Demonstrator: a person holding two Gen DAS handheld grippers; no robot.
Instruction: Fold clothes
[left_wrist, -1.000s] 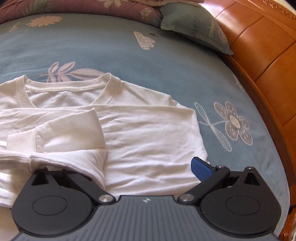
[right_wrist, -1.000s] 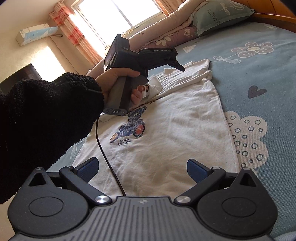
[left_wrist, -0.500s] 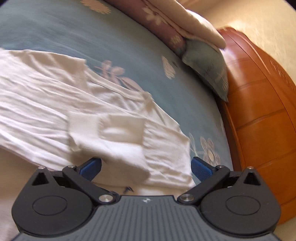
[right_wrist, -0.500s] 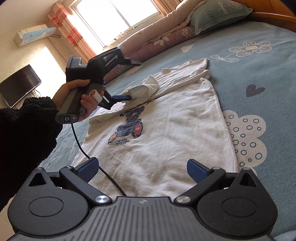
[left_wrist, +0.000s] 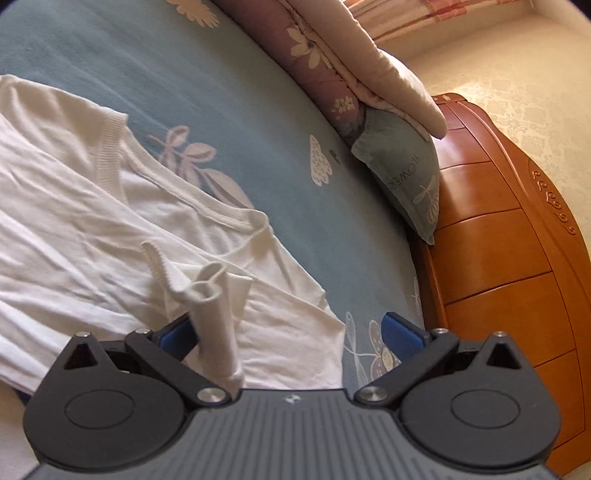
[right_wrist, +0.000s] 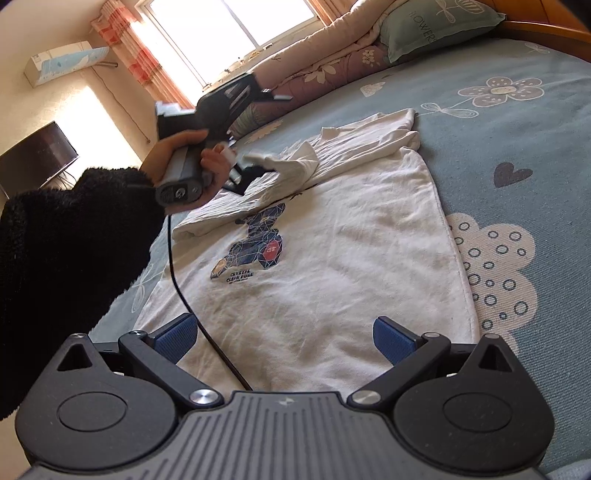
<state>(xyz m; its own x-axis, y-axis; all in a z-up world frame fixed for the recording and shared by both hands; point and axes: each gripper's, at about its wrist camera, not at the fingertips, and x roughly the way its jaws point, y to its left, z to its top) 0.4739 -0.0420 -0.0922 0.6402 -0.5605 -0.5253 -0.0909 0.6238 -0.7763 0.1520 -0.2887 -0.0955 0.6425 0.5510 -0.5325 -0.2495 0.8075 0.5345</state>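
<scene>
A white long-sleeved shirt with a blue bear print is lying spread on the bed. The left tool, now gaping wide, has a sleeve cuff draped against one finger, lifted since earlier. The right tool is hovering wide open, empty.

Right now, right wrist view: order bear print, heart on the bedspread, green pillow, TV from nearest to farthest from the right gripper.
From the right gripper, in the right wrist view:
1. Bear print, on the shirt just ahead, slightly left.
2. Heart on the bedspread, to the right, past the shirt's edge.
3. Green pillow, at the head of the bed, far right.
4. TV, off the bed, against the left wall.
</scene>
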